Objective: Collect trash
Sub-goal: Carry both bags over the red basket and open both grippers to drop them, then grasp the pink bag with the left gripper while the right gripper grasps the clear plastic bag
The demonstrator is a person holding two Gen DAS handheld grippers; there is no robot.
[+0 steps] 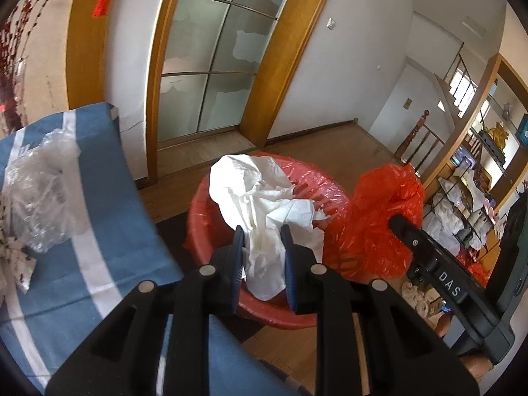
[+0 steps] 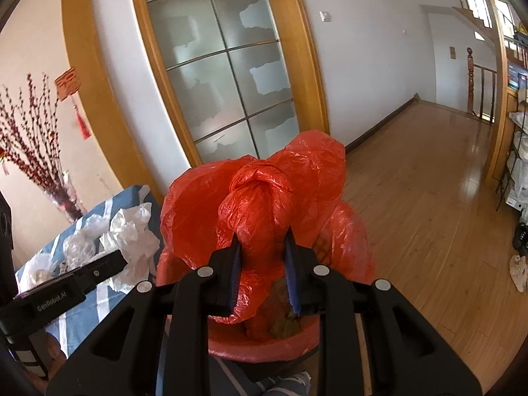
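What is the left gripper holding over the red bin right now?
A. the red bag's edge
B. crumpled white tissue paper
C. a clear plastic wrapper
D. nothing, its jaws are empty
B: in the left wrist view the left gripper is shut on the white tissue paper, above the red-lined bin; the right gripper holds the red bag.

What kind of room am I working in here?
Most likely a lived-in home: wood floor, frosted-glass door in a wooden frame, stair railing, and a red-lined trash bin beside a striped cloth.
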